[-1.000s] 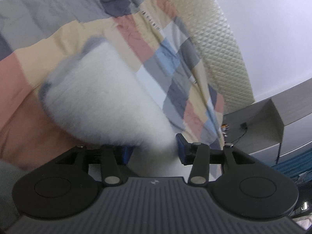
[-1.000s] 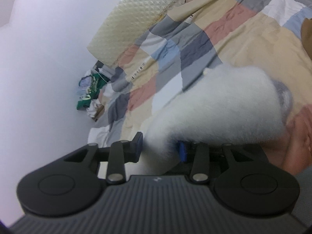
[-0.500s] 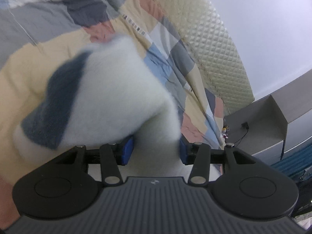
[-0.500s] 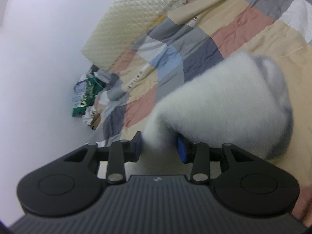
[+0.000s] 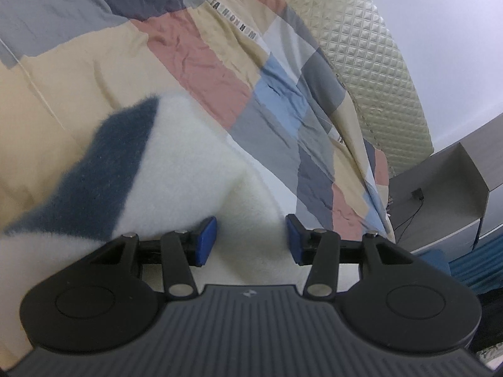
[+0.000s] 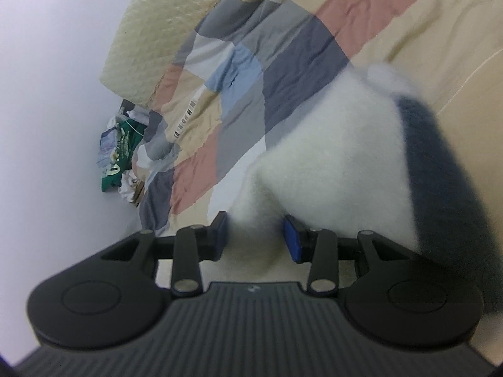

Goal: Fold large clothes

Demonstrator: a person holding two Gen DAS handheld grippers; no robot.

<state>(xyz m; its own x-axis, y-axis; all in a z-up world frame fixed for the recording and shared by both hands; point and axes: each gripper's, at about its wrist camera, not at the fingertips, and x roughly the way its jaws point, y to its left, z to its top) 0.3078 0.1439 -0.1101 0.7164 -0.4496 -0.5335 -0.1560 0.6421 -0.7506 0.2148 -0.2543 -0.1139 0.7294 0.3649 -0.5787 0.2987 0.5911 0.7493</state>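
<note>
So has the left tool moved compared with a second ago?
Yes. The left tool, with the white fleece garment between its pads, has come down toward the patchwork quilt, whose patches look larger.

The patchwork bedcover (image 5: 195, 50) carries printed lettering: in the left wrist view, upper middle of the frame, a beige strip reads "FASHION HOM", some letters creased. A second strip of the same print sits at middle right near the quilted headboard (image 5: 386, 62), too small to read. In the right wrist view, left of centre, lettering runs sideways on the bedcover (image 6: 188, 116), illegible.
</note>
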